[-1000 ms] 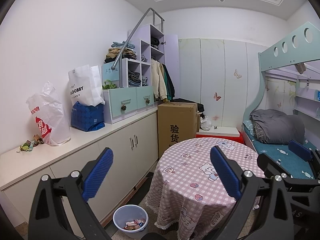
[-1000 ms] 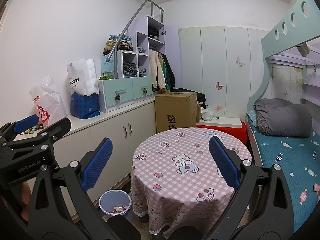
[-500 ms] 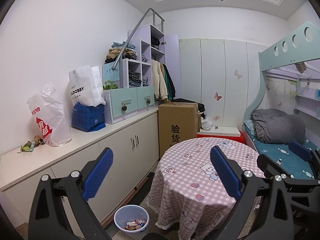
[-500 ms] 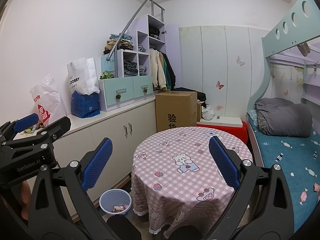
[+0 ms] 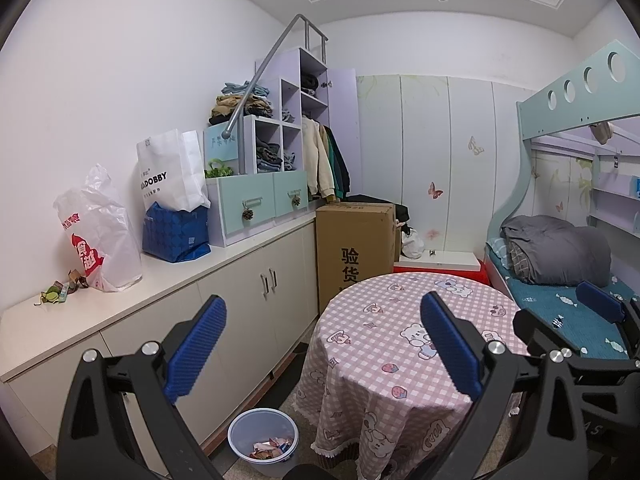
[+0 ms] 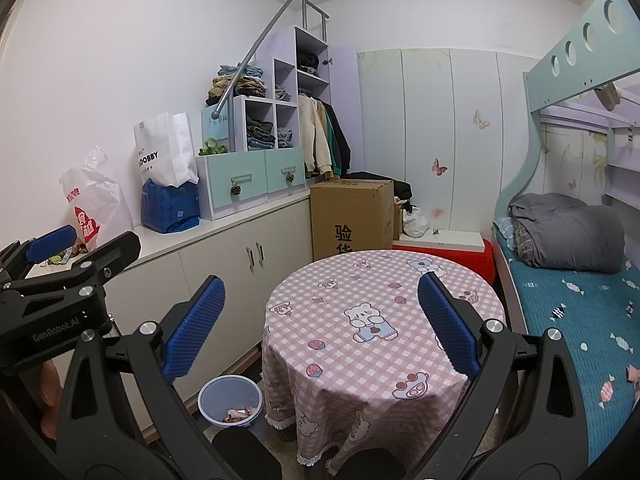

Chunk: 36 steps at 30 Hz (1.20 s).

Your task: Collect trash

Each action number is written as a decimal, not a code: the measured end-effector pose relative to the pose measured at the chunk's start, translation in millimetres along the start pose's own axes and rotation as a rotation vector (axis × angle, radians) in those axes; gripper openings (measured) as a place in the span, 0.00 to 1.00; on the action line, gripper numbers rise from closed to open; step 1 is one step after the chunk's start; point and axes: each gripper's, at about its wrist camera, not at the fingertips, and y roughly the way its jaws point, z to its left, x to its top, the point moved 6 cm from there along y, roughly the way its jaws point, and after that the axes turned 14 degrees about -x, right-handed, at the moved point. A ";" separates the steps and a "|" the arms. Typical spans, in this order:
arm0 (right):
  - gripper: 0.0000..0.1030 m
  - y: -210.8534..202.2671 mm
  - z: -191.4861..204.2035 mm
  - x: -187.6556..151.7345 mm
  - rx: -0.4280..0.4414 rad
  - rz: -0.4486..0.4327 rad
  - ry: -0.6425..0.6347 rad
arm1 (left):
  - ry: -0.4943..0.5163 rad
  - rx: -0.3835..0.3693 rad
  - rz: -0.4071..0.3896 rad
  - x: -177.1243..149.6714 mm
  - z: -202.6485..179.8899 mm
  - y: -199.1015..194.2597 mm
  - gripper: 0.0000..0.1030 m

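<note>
Both tongs, left gripper (image 5: 322,344) & right gripper (image 6: 320,328), are held wide apart w/ nothing gripped, prob for scanning; wrappers (image 5: 56,294) sit far left, bin (image 5: 262,436) just below.

A pink-and-white checked tablecloth (image 6: 372,320) printed with cartoon bears covers the round table. The bin (image 5: 262,436) on the floor is pale blue, holding red and white scraps (image 5: 270,449). The bedspread (image 6: 580,312) is teal with candy prints, the blanket (image 6: 568,232) grey, the drawers (image 5: 260,202) mint green, the cabinet (image 5: 248,304) cream, the box (image 5: 354,248) brown.
</note>
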 end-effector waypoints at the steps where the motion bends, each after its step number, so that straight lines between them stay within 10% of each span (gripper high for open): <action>1: 0.92 0.5 -1.2 -0.6 0.001 0.001 0.000 | 0.000 0.000 0.000 -0.5 0.0 0.0 0.93; 36: 0.92 4.2 -6.8 -8.8 0.008 0.017 -0.005 | 0.000 -0.004 0.006 -4.5 1.2 1.0 0.93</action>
